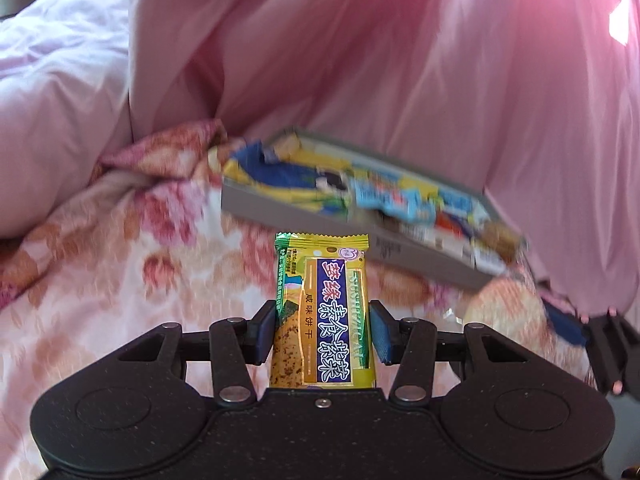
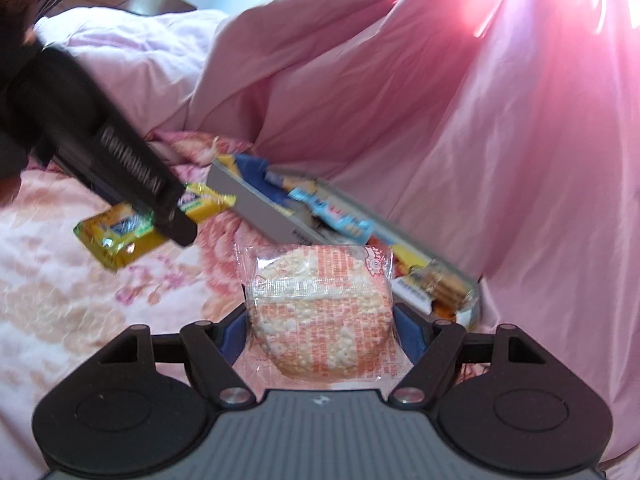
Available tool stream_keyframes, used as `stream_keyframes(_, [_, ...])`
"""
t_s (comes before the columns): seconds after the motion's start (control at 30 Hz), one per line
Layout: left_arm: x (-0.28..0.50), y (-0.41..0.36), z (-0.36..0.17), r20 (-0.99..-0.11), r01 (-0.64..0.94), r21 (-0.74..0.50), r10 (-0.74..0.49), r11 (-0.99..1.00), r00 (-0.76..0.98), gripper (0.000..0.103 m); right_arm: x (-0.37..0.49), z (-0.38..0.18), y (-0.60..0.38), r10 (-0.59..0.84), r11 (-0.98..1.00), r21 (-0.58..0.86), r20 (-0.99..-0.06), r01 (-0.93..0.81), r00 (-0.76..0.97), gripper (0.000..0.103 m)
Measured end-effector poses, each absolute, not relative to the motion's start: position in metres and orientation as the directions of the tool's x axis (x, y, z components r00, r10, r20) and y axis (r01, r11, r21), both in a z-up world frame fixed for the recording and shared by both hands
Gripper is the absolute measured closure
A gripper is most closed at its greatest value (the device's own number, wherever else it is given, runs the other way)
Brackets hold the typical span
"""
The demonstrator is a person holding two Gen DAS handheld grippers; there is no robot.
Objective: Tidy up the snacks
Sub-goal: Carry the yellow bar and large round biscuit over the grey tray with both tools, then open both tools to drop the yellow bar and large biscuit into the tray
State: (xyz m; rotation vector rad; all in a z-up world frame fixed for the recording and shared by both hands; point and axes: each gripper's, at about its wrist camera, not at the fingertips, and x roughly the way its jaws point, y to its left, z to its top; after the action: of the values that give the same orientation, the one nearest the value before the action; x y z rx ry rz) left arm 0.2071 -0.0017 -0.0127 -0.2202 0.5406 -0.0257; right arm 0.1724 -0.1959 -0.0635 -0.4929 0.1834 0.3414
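Yellow cracker pack [image 1: 322, 312] stands pinched in the left gripper [image 1: 324, 330] jaws, low in the middle. Right gripper [image 2: 320, 330] jaws squeeze a clear rice cake pack [image 2: 320, 312]. Behind, grey snack box [image 1: 304, 216] sits on the flowery bed [image 1: 100, 280].

Bedding and a glimpse of furniture

Floral pink-and-orange bedspread [image 1: 120, 264] spread flat, rumpled where meeting the plain pink duvet [image 1: 400, 60] heaped high behind; pale pink pillow [image 1: 52, 80] at left; dark wooden headboard [image 2: 160, 0] just visible beyond, top left.
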Motion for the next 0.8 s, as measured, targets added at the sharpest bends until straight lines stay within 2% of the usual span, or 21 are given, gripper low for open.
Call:
stream_keyframes(0.17, [0.227, -0.007, 0.012, -0.463, -0.032, -0.180, -0.056, 0.983, 0.885, 0.053, 0.187, -0.053, -0.194, 0.265, 0.835, -0.448, -0.178, -0.318, 0.948, 0.025])
stream_keyframes(0.37, [0.265, -0.016, 0.036, -0.429, -0.048, -0.192, -0.040, 0.980, 0.902, 0.053, 0.218, -0.027, -0.203, 0.254, 0.891, -0.355, -0.125, -0.283, 0.959, 0.025])
stream_keyframes(0.57, [0.315, -0.026, 0.049, -0.412, -0.060, -0.206, -0.031, 0.977, 0.911, 0.053, 0.260, -0.012, -0.221, 0.226, 0.939, -0.237, -0.118, -0.248, 0.967, 0.025])
stream_keyframes(0.8, [0.362, -0.050, 0.050, -0.448, -0.053, -0.213, -0.049, 0.976, 0.893, 0.053, 0.301, -0.006, -0.242, 0.215, 0.968, -0.109, -0.119, -0.228, 0.969, 0.025])
